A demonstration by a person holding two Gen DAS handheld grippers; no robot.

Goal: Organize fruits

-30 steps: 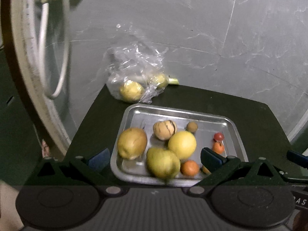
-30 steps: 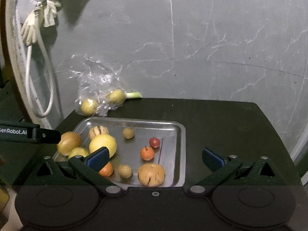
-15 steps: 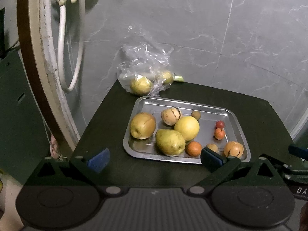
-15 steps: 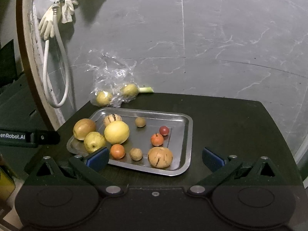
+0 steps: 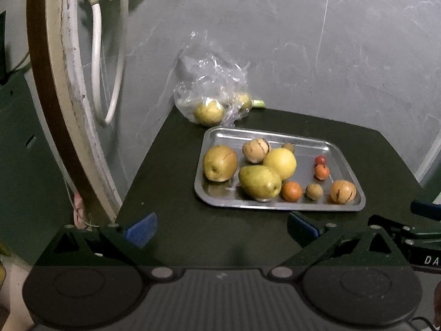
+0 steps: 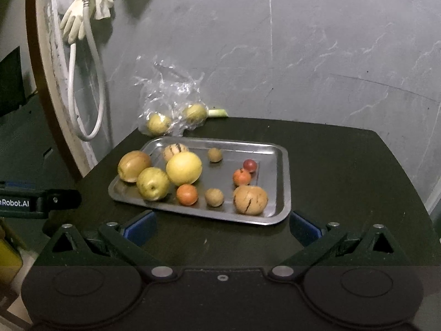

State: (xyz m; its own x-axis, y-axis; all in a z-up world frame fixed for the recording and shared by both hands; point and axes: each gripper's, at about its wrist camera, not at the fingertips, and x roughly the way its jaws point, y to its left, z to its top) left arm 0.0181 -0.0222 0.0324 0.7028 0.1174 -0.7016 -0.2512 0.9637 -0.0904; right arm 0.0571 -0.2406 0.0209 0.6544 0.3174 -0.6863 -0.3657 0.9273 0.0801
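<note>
A steel tray [image 5: 348,160] [image 6: 278,165] lies on a dark table and holds several fruits. Among them are a green pear [image 5: 259,182] [image 6: 153,183], a yellow round fruit [image 5: 279,163] [image 6: 184,167], a brownish pear [image 5: 220,163] [image 6: 133,165], a striped melon-like fruit [image 5: 343,191] [image 6: 250,200] and a small orange fruit [image 5: 291,191] [image 6: 187,194]. My left gripper [image 5: 220,227] is open and empty, short of the tray's near edge. The right gripper [image 6: 222,226] is also open and empty, just before the tray.
A clear plastic bag [image 5: 212,93] [image 6: 171,102] with two yellow fruits sits behind the tray against the grey wall. A white hose [image 5: 96,63] [image 6: 82,88] and a rubber glove [image 6: 73,23] hang at the left. Bare tabletop [image 6: 344,171] lies right of the tray.
Both grippers have pulled back and up from the tray, which now looks smaller and farther off. The fruits have not moved. Both stayed open.
</note>
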